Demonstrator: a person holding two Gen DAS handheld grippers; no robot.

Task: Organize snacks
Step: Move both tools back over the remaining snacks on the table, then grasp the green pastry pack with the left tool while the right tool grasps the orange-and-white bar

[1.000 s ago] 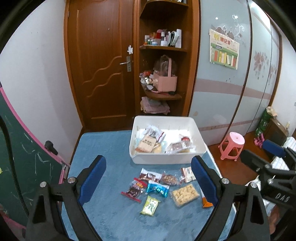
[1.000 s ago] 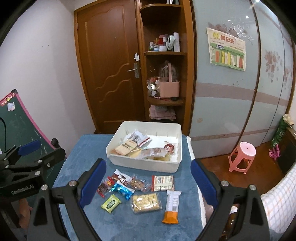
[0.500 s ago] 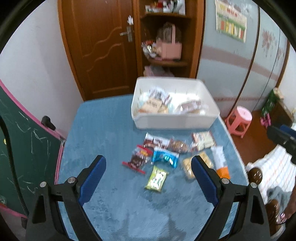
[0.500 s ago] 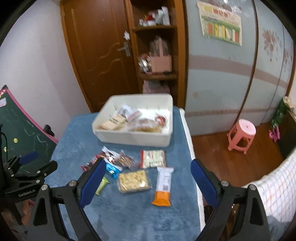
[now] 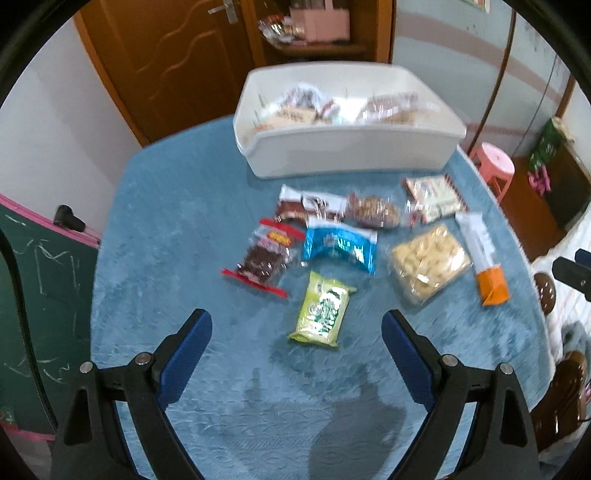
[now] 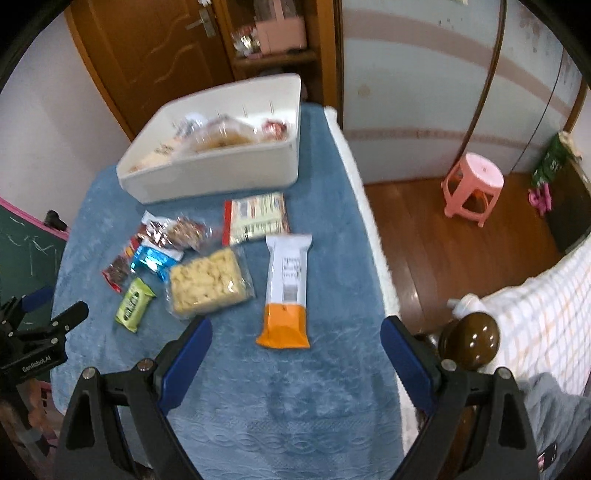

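A brown wooden door (image 5: 177,62) with a metal handle (image 6: 201,23) stands in the far wall, beside a wooden corner shelf (image 6: 273,55) holding a pink basket (image 6: 280,33). Pale sliding wardrobe panels (image 6: 424,66) with a pinkish stripe run to the right. The floor (image 6: 443,251) is reddish wood, and a pink plastic stool (image 6: 474,188) stands on it. A green chalkboard (image 5: 29,280) with a pink frame leans at left.

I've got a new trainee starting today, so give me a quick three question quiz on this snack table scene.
1. True or false: the left gripper holds a packet.
2. Which packet lies nearest the right gripper: A green packet, B white and orange packet, C blue packet?
3. Fill in: snacks already sorted sit in the white ____.

Key: 1 false; 2 B; 3 bin.
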